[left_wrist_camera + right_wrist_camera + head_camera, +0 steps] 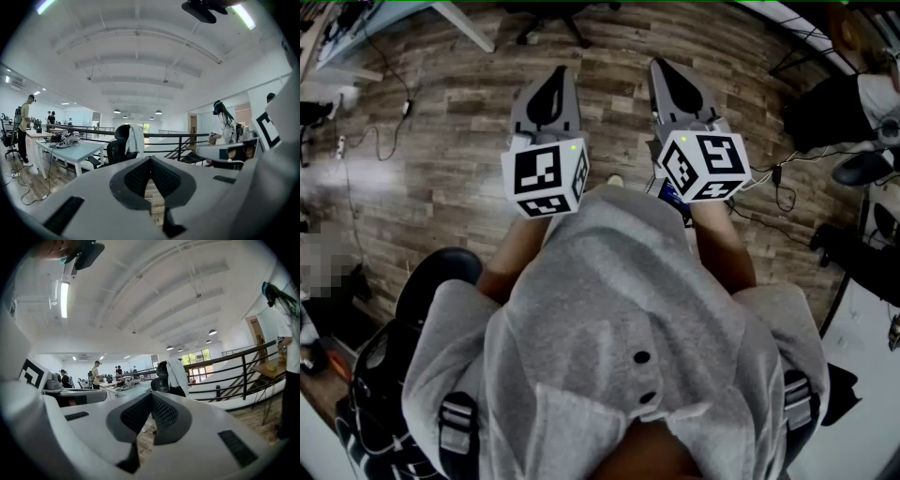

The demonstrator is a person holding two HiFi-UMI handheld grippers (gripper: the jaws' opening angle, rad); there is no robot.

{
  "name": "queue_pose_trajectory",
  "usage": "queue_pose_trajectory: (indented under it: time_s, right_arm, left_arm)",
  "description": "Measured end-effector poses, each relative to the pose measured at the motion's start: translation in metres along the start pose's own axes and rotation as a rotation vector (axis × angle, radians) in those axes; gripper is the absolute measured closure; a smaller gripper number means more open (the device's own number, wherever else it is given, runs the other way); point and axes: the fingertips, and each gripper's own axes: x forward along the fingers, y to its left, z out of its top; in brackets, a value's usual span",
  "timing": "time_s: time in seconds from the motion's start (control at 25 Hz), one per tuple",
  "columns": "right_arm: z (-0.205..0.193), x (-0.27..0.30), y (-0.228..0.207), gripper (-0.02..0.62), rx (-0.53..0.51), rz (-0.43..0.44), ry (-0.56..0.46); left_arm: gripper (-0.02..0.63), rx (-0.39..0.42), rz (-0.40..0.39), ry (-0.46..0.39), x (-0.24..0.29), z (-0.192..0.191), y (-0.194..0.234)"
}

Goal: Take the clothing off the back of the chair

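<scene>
Left gripper (150, 160) and right gripper (151, 397): jaws closed, nothing between them. The clothing (136, 139) hangs over the chair (116, 151) back, well ahead of both grippers.

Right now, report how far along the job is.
Done: nothing. The clothing hangs over the back of the chair, well ahead across the floor.
In hand: nothing. The left gripper and right gripper are both shut and empty, pointing roughly toward the chair.
Left: walk up, open a gripper, grip the clothing and lift it off.
</scene>
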Motion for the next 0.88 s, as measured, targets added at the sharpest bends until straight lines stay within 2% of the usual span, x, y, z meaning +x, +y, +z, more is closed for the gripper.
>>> queue_pose_trajectory:
  time_s: [0.6, 0.88]
  right_arm:
    - [-0.003, -0.008, -0.002, 0.586, 0.034, 0.025, -0.01]
    - [-0.003, -0.01, -0.002, 0.586, 0.087, 0.045, -0.019]
  left_arm:
    - [0.596, 0.001, 0.014, 0.04, -0.006, -0.013, -0.006]
    - [0.597, 0.004, 0.008, 0.042, -0.006, -0.016, -0.007]
